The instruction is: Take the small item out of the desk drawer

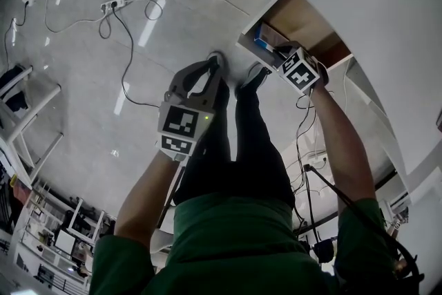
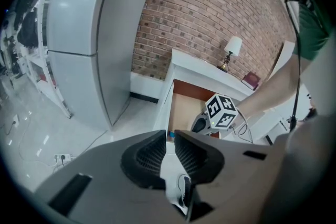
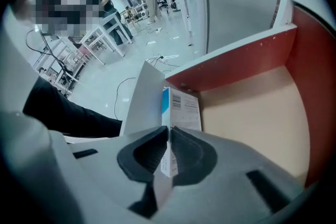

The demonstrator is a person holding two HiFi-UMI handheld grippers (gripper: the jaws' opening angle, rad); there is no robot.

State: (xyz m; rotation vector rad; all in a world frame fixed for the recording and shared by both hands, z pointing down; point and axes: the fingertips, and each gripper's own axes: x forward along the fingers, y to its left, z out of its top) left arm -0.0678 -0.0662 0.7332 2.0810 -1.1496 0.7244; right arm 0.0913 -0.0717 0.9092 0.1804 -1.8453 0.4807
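The desk drawer stands pulled out at the upper right of the head view, its wooden floor showing. My right gripper reaches into it near the front panel. In the right gripper view its jaws are shut on a small white box with a blue edge, gripped by its near end and held on edge against the drawer's white front. My left gripper hangs over the floor left of the drawer, shut with nothing between its pads. The left gripper view shows the drawer from outside.
The person's dark legs and shoes stand just in front of the drawer. A power strip with cables lies on the grey floor. The white desk top runs to the right. A lamp stands on the desk before a brick wall.
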